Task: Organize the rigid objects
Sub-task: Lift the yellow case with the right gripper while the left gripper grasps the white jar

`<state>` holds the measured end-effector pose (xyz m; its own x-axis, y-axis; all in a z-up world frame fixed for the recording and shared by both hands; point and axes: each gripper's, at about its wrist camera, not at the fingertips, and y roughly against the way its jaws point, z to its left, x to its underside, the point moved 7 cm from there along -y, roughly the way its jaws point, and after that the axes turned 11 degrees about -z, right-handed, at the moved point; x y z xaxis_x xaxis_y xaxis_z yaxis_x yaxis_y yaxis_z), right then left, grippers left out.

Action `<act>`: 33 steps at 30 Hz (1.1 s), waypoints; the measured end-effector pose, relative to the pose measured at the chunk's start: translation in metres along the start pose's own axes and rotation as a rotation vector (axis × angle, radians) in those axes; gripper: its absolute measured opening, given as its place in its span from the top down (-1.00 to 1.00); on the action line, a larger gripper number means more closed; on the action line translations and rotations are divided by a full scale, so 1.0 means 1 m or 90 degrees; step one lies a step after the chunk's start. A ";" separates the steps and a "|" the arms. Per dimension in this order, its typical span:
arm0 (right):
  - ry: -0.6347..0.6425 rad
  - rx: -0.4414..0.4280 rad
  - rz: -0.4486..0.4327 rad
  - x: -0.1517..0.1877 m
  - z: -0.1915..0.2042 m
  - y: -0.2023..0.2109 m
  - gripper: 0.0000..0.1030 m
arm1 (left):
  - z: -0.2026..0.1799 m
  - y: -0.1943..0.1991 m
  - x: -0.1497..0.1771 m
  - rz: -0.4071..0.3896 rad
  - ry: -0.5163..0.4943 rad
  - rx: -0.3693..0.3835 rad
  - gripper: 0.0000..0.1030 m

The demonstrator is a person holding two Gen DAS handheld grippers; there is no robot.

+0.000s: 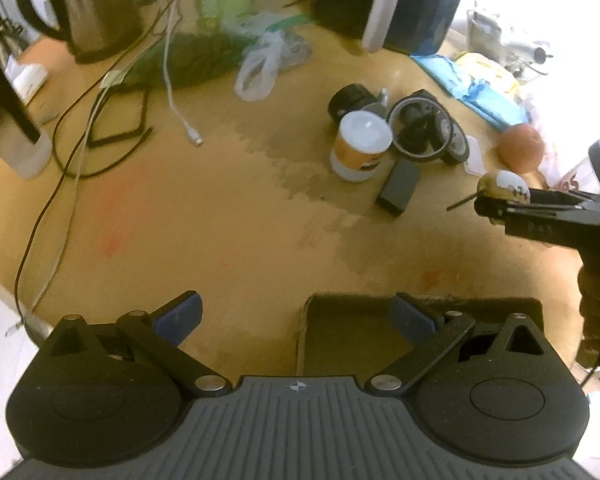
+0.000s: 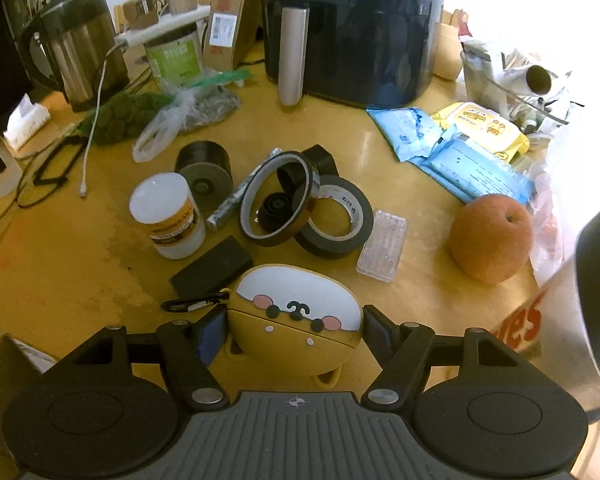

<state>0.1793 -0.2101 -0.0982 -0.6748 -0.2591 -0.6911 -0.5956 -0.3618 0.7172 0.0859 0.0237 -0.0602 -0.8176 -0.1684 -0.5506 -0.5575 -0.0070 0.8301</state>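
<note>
1. Where the wooden tabletop (image 2: pixel 80 264) begins at the left, a brushed-steel electric kettle with a black handle (image 2: pixel 82 46) stands at the back, a white charging cable (image 2: pixel 94 120) trailing in front of it.
2. Left gripper (image 1: pixel 296 316): jaws spread wide with nothing between the blue pads (image 1: pixel 180 314); below it sits the corner of a shallow brown cardboard box (image 1: pixel 340 336).
3. White-capped plastic jar with an orange-and-black label (image 2: pixel 168 220), upright, just beside a flat black rectangular block (image 2: pixel 212 266).
4. Amber translucent tape ring (image 2: pixel 278 200) leaning on a black tape roll (image 2: pixel 334 216) (both touching).
5. Right gripper (image 2: pixel 294 334): clamped on the yellow-and-white cartoon-face earbud case (image 2: pixel 296 320), one pad on each side, held clear above the table; a black carabiner clip (image 2: pixel 192 302) sticks out to its left.
6. Clear ribbed plastic slab (image 2: pixel 382 246), lying flat.
7. Round orange fruit (image 2: pixel 490 238), near the table's right edge.
8. Black air fryer with a silver handle (image 2: pixel 352 28), at the back.
</note>
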 end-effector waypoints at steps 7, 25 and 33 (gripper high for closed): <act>-0.029 -0.001 -0.011 -0.002 -0.003 0.018 -0.42 | -0.018 -0.011 -0.025 -0.035 -0.033 0.012 -0.99; -0.103 0.008 -0.032 0.008 -0.008 0.049 -0.42 | -0.042 -0.053 -0.067 -0.095 -0.098 0.024 -0.79; -0.133 0.030 -0.034 0.020 -0.017 0.065 -0.42 | -0.053 -0.082 -0.077 -0.092 -0.121 0.027 -0.71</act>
<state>0.1341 -0.2541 -0.0672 -0.7142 -0.0471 -0.6984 -0.6499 -0.3260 0.6866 0.2019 -0.0148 -0.0812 -0.7386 0.0204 -0.6739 -0.6734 0.0241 0.7389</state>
